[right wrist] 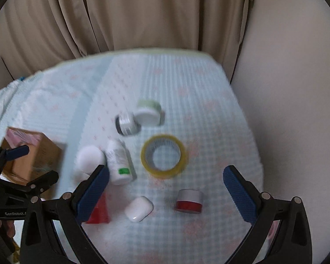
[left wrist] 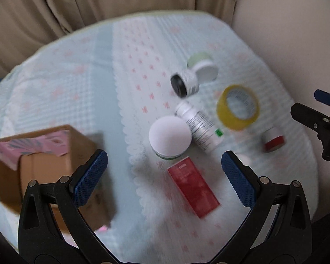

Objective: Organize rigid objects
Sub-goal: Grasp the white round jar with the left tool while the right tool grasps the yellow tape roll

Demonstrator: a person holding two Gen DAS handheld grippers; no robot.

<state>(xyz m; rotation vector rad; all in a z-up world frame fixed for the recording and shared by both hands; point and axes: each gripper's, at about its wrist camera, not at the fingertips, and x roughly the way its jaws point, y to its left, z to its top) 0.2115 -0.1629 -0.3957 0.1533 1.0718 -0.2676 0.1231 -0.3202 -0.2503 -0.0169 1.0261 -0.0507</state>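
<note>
Both grippers hang over the quilted bed [right wrist: 209, 114] with jaws spread wide and nothing between them, so the sorting looks barely begun: every item lies loose on the cover and the cardboard box [left wrist: 48, 167] holds only some pink packing, as far as the blur allows.

The left gripper [left wrist: 165, 176] frames the red carton [left wrist: 192, 190], which lies flat between its jaws. Just ahead of them stand the white round-lidded jar [left wrist: 169, 139] and a white pill bottle [left wrist: 199, 128] lying on its side, touching the jar. The box sits outside its left jaw.

The right gripper [right wrist: 166, 186] frames a small white case [right wrist: 139, 209] and a red-banded jar [right wrist: 189, 201]; the yellow tape roll [right wrist: 164, 156] lies just ahead.

The likely next move is to lower one gripper over its nearest item, the carton across its narrow faces or the small jar, close, then carry it to the box.
</note>
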